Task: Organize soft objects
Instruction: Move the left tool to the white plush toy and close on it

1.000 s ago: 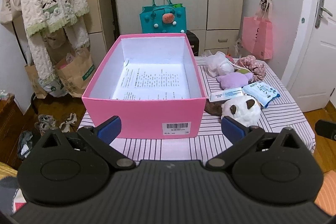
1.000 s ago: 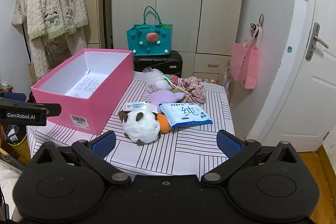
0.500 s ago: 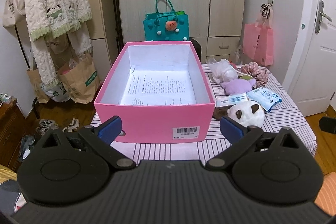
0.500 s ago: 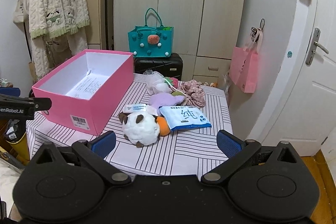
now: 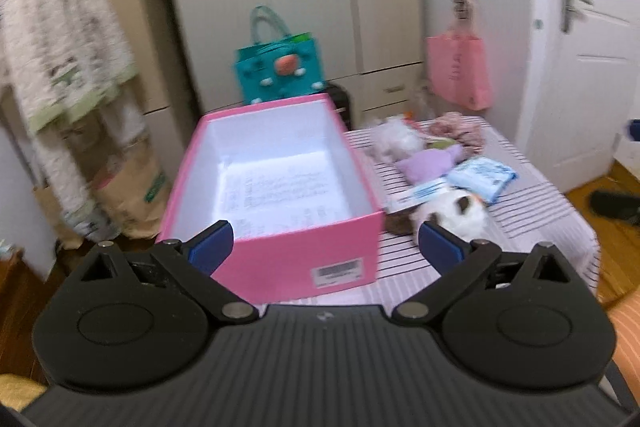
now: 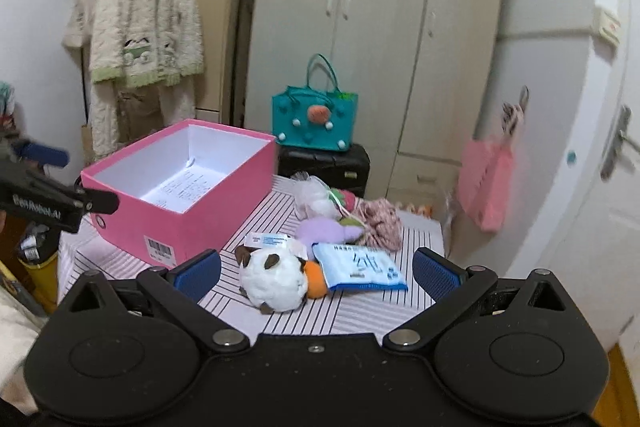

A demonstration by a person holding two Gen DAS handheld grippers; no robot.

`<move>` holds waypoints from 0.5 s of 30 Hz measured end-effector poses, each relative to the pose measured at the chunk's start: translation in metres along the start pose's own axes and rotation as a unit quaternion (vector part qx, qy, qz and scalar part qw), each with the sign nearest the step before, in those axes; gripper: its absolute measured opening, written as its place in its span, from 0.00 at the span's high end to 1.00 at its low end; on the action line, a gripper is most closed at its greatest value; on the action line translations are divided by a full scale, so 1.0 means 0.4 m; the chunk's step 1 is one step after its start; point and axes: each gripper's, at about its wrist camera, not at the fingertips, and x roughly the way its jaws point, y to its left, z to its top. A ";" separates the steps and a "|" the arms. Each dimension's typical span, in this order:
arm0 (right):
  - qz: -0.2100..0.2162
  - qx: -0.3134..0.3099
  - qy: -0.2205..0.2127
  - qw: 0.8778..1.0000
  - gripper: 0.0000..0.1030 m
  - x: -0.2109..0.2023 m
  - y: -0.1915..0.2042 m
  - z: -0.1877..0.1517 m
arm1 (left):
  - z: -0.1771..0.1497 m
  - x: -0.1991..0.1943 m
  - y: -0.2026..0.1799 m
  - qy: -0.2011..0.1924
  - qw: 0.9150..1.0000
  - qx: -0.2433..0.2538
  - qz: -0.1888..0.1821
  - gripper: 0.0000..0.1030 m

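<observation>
An open pink box [image 5: 280,255] [image 6: 188,223] with a printed sheet inside stands on the striped table [image 6: 360,311]. To its right lie a white plush with brown ears [image 6: 276,279] [image 5: 456,215], a purple plush [image 6: 320,231] [image 5: 432,163], a blue wipes pack [image 6: 360,267] [image 5: 482,177], a pink patterned fabric piece [image 6: 380,223] and a white bagged soft item [image 6: 316,197]. My left gripper [image 5: 326,247] is open and empty before the box. My right gripper [image 6: 316,273] is open and empty, above the table near the white plush.
A teal bag [image 6: 314,123] sits on a black suitcase [image 6: 324,163] behind the table. A pink bag [image 6: 486,183] hangs by the door. A fluffy cardigan [image 6: 144,27] hangs at the left. Wardrobes stand behind. The left gripper shows at the right view's left edge [image 6: 48,203].
Both views have tilted and shifted, with motion blur. The right gripper has moved closer over the white plush. The left gripper has swung slightly. Both stay open and empty.
</observation>
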 end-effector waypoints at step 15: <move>0.093 -0.013 -0.003 0.996 0.01 0.210 -0.017 -0.156 | 0.021 0.154 -0.150 0.015 0.989 0.058 -0.133 0.03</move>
